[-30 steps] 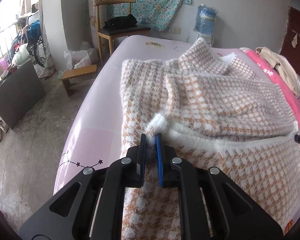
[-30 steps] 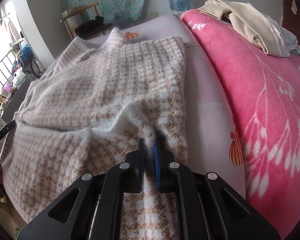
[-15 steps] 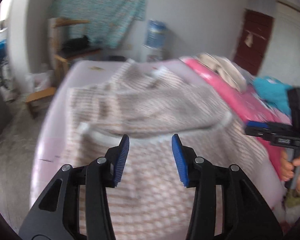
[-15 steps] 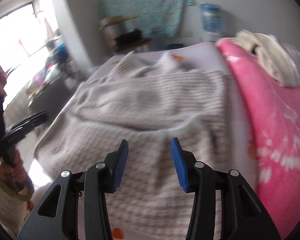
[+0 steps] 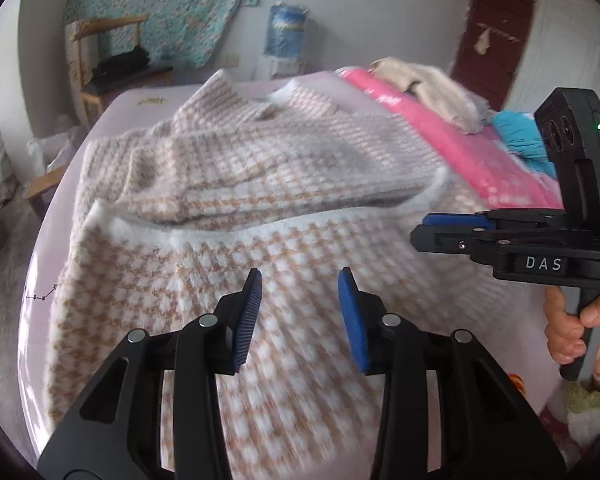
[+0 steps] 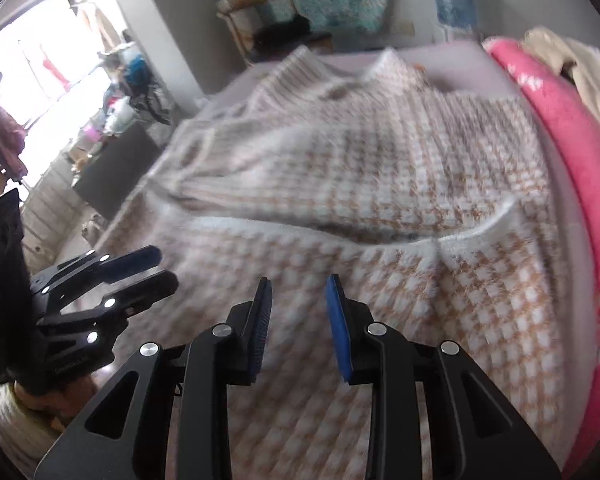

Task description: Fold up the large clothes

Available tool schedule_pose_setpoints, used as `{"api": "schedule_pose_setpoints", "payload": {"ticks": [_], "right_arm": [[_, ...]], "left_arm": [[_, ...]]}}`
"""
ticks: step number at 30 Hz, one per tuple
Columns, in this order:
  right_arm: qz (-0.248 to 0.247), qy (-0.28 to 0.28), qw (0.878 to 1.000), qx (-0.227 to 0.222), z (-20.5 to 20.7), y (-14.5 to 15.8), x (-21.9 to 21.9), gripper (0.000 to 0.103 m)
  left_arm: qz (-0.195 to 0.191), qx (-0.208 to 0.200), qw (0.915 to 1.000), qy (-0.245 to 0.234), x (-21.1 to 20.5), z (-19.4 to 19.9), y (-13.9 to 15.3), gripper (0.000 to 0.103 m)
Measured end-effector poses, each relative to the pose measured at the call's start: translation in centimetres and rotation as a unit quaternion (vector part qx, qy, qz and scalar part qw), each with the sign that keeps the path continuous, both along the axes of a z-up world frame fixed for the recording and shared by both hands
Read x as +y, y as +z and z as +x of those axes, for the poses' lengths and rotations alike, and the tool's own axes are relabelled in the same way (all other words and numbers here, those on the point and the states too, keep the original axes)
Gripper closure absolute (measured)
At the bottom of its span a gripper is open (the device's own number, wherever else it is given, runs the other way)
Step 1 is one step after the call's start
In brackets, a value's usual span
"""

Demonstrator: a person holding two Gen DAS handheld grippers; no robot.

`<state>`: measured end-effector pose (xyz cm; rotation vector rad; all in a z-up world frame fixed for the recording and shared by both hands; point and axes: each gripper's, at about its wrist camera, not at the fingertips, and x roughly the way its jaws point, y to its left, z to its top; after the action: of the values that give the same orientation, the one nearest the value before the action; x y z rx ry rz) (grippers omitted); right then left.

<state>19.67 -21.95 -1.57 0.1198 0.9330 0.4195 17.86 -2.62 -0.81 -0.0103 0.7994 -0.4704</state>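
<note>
Tongs both wide apart and empty above houndstooth sweater (image 5: 300,208), right tongs (image 5: 452,228) labelled "DAS", left tongs (image 5: 299,280)

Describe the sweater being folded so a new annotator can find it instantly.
Start at the bed with the pale lilac sheet; the sweater lies spread across it, left of the pink blanket. It is fuzzy, tan-and-white checked, with a white hem band folded across its middle. The beige garment beyond is plain, not checked.
</note>
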Motion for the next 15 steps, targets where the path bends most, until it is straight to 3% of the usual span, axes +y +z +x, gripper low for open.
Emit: {"api": "schedule_pose_setpoints", "payload": {"ticks": [4, 8, 9, 12, 15], "right_arm": [[-0.031, 0.049, 0.998, -0.025, -4.4, 1.2, 1.8, 0.075], [-0.086, 0.068, 0.994, 0.019, -4.5, -3.2, 4.2, 0.075], [-0.085, 0.063, 0.994, 0.004, -4.7, -3.7, 4.2, 0.075], [-0.09, 0.052, 0.995, 0.013, -4.8, -2.4, 4.3, 0.075], [-0.084, 0.068, 0.994, -0.011, -6.6, -0.9, 5.1, 0.075]], "left_arm": [[0.002, 0.016, 0.9988, -0.047, 0.1, -3.2, 0.0, 0.066], [0.045, 0.035, 0.998, -0.028, -0.6, -4.1, -3.0, 0.061], [0.044, 0.033, 0.9982, -0.026, -0.6, -4.0, -3.2, 0.061], [0.037, 0.033, 0.9987, -0.014, -0.4, -4.1, -2.6, 0.063], [0.017, 0.014, 0.9996, -0.018, 0.1, -5.4, -1.4, 0.063]]}}
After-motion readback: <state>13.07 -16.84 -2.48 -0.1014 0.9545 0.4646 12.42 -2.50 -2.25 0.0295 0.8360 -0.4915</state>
